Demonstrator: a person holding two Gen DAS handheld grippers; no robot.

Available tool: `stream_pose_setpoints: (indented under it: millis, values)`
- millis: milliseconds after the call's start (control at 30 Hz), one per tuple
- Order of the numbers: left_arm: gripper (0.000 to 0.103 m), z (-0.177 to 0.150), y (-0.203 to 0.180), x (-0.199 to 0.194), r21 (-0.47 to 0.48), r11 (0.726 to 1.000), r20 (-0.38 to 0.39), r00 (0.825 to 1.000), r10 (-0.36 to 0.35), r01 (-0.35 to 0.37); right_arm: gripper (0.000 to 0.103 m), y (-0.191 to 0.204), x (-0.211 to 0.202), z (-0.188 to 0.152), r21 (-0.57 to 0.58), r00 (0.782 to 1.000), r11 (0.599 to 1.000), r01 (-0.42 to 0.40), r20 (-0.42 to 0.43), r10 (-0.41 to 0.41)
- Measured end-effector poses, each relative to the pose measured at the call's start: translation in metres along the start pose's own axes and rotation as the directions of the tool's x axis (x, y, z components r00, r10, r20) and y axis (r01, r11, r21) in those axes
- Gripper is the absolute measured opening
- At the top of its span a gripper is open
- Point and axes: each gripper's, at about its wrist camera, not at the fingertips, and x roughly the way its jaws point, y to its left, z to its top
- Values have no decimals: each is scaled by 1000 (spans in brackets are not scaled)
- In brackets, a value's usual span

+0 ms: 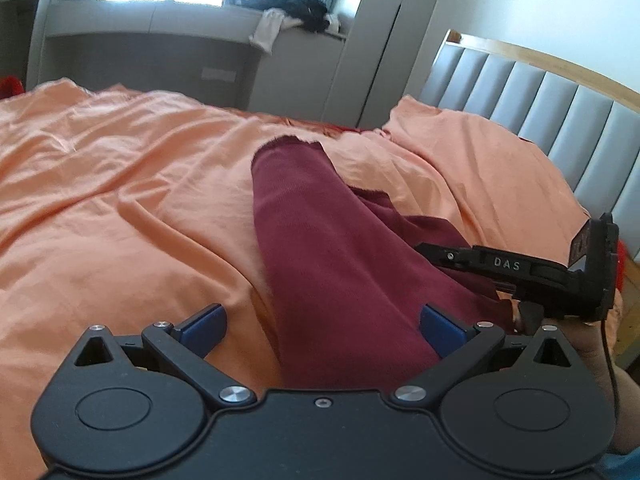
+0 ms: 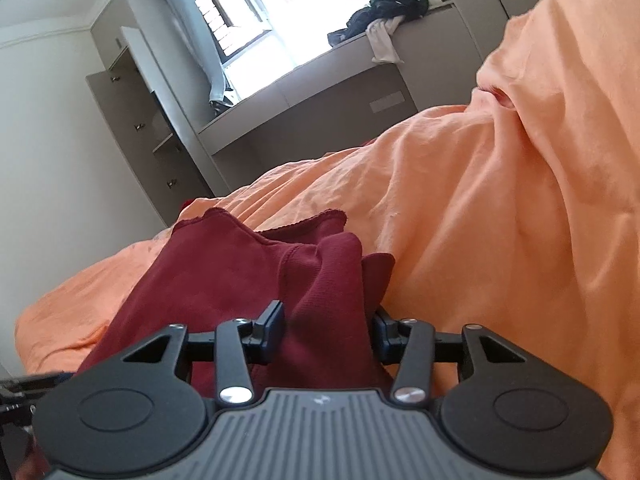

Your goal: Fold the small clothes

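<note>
The right gripper (image 2: pixel 327 330) has a bunched ridge of the dark red garment (image 2: pixel 240 264) between its blue pads (image 2: pixel 276 322). The left-hand pad looks to touch the cloth, but the far pad is half hidden behind the fold, so whether the jaws are truly clamped on the fabric I cannot tell. In the left wrist view the same tool appears from the side at the garment's right edge, low against the cloth.

The left gripper (image 1: pixel 322 326) stands released, its blue pads (image 1: pixel 202 326) spread wide to either side of a long raised band of the garment (image 1: pixel 320 240), neither one pressing it.

The garment lies on the rumpled orange bedspread (image 1: pixel 120 160), running away from both tools toward a raw-edged hem, with a lower layer splayed out to the right. Beyond are the padded grey headboard (image 1: pixel 540 100) and a window ledge bearing a heap of dark clothes (image 1: pixel 296 6).

The risks, as I judge them:
- The right jaws may be catching only the top ridge of a several-layered bunch, so a lift could let the lower layers slide out and leave the fold crooked.
- The bedspread is soft and creased right beside the cloth; a low pinch could take it up too and drag it along.
- With the left tool gripping nothing, any pull by the right could tow the whole garment rather than fold it.
</note>
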Motion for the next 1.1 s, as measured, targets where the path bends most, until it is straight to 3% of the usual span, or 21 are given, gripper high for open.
stream_pose_setpoints:
  millis: [100, 200, 467, 567, 700, 833, 1100]
  values:
    - [103, 1, -4, 4, 12, 1000, -39, 999, -17, 18, 51, -1, -3, -1, -5, 1000, 1000, -3, 2, 3]
    - [103, 3, -12, 8, 47, 999, -58, 998, 14, -12, 50, -1, -2, 0, -19, 1000, 1000, 1, -2, -1]
    - [102, 10, -12, 9, -7, 999, -115, 993, 36, -37, 50, 0, -2, 1, -20, 1000, 1000, 9, -1, -10]
    - [101, 9, -13, 8, 3, 999, -114, 993, 43, -43, 42, 5, -3, 1, -60, 1000, 998, 29, 6, -29]
    - [95, 9, -15, 6, -1, 999, -118, 992, 35, -36, 30, 13, -7, 0, -105, 998, 993, 60, 19, -59]
    - [85, 10, -17, 5, 2, 1000, -123, 992, 22, -22, 27, 23, -12, -2, -162, 996, 983, 85, 47, -79]
    - [77, 8, -22, 2, 24, 999, -115, 993, 28, -26, 27, 40, -19, -5, -274, 988, 951, 143, 91, -123]
